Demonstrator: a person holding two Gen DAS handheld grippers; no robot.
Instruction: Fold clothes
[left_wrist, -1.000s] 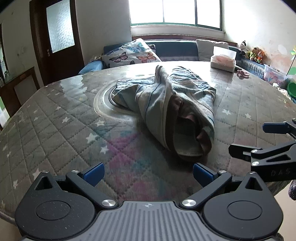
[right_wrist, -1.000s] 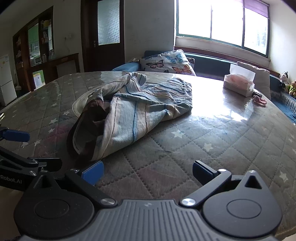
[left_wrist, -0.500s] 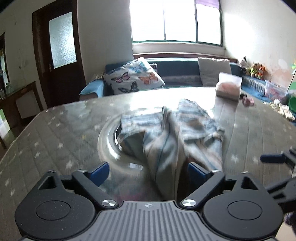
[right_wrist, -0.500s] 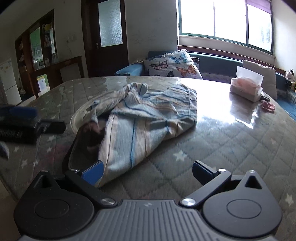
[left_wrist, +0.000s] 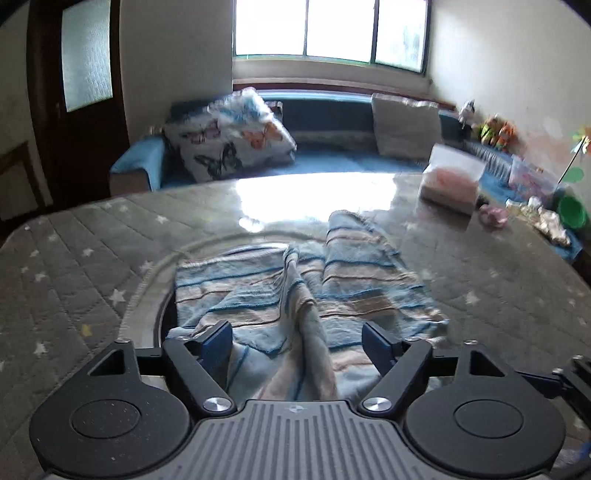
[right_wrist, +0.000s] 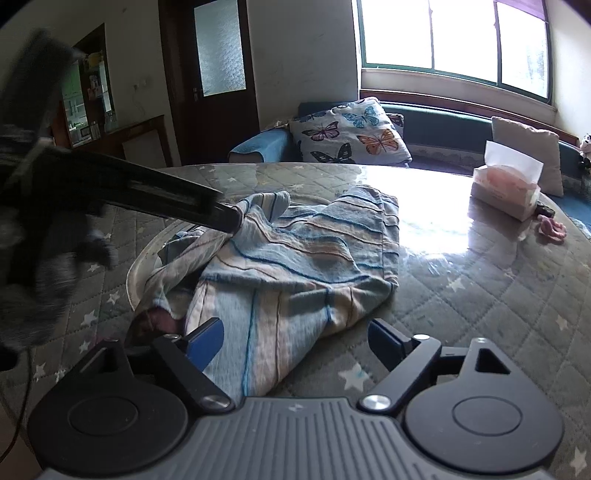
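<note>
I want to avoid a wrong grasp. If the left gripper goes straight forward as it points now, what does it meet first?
Most likely the raised fold of the striped garment, lying between the open fingers of the left gripper. Depth is unclear.

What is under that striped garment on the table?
Under the striped garment a round glass turntable shows its rim at the left, resting on the star-quilted table cover. The cloth hides the rest of the turntable.

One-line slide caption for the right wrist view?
Right gripper open at the crumpled striped garment, left gripper's tip reaching its far folds.
</note>
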